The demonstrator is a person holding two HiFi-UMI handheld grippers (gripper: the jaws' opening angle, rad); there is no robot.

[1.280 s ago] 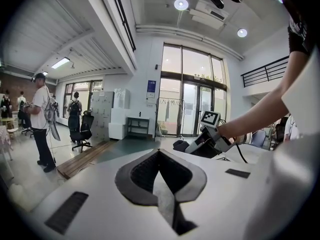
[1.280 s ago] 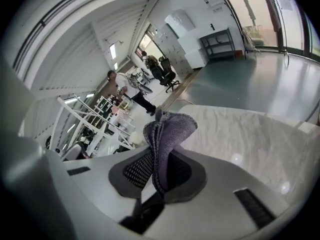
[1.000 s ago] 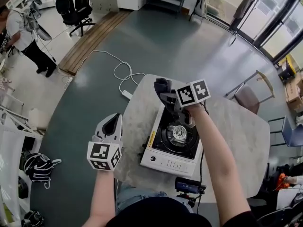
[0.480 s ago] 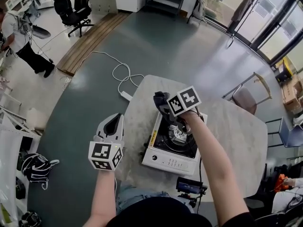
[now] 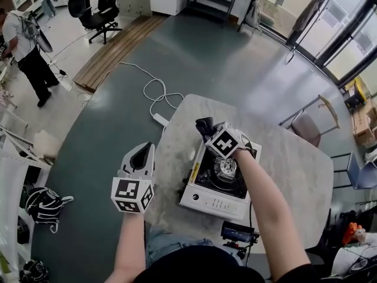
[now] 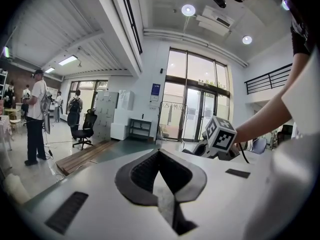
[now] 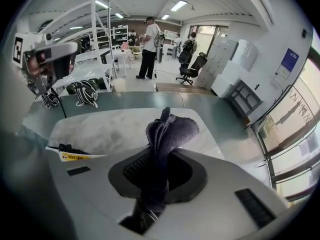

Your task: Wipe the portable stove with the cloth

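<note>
**Right gripper holding cloth at stove's far corner; stove unsecured**

I found the right gripper pinching the cloth. The dark fabric ran down between the jaws and bunched into a wad just past their tips. In the head view the wad sat at the far left corner of the stove. I could not tell whether it was pressing on the top or hanging just above it. The right gripper view looked past the cloth onto the table, with only a sliver of the stove's edge at its left.

The left gripper had its jaws pressed together on nothing. It was held off the table's left side, well apart from the stove.

Task status, in my judgement: wiping was in hand at the far edge, and the burner and the near panel were not yet covered.

Risks noted:
- Nothing steadied the stove, so a firm stroke could slide it across the table.
- The wad was small, so a low stroke could put the jaws, rather than the cloth, on the top.
- Loose folds could catch on the raised supports round the burner and drag the cloth out of the grip.
</note>
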